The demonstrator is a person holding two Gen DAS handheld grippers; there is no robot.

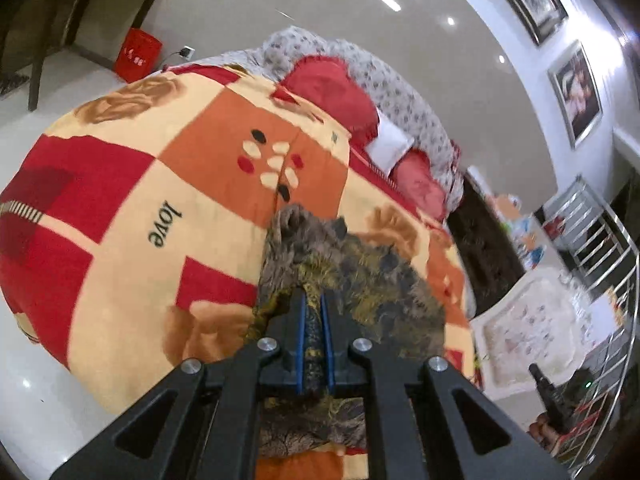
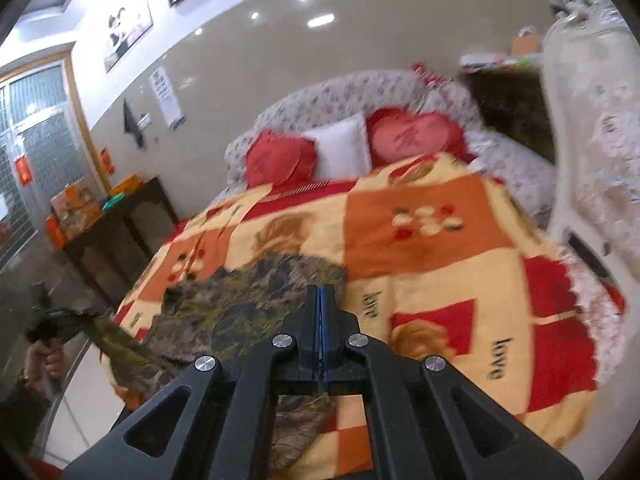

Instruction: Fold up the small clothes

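Your left gripper (image 1: 313, 300) has its black, blue-padded fingers pinching a bunched fold of the garment (image 1: 360, 276), a thin, crinkled cloth printed in mottled olive, yellow and grey. Your right gripper (image 2: 322, 294) has its fingers pressed together at the cloth's other edge; whether fabric sits between them you cannot tell. The garment lies rumpled on the plush checked blanket (image 2: 432, 216), short of the heart-shaped red cushions (image 2: 412, 132).

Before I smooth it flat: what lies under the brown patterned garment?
The patchwork blanket shows all around the garment; whatever lies directly beneath the cloth is covered.
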